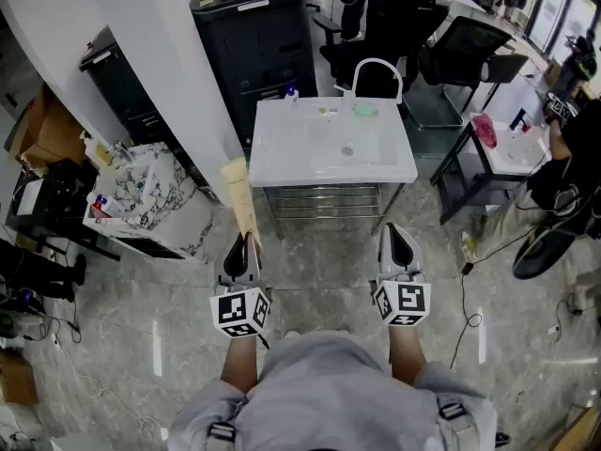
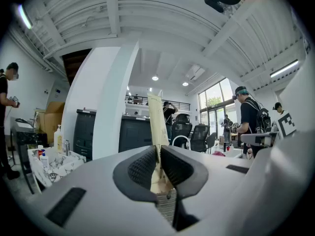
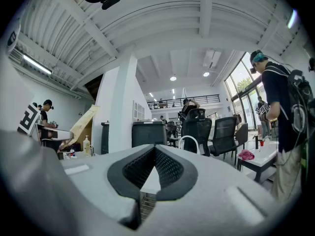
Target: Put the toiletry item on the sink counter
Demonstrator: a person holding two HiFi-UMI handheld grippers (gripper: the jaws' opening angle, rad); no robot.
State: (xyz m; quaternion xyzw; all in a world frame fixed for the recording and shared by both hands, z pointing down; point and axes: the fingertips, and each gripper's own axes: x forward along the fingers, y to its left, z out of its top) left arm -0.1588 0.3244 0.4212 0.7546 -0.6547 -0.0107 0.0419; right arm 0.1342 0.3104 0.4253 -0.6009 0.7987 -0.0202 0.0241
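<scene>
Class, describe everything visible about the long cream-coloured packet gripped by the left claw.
The long, flat cream-coloured packet looks like soft plastic or paper. Its lower end is clamped in the left claw. The rest sticks out past the jaws, slightly tilted. It is held short of the white sink counter, touching nothing else.

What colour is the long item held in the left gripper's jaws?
The toiletry item is pale beige; the head view shows it best.

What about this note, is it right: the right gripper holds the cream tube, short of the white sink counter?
Wrong gripper: the left gripper holds the cream tube, short of the white sink counter; the left gripper view shows its jaws shut on it. The right gripper holds nothing.
</scene>
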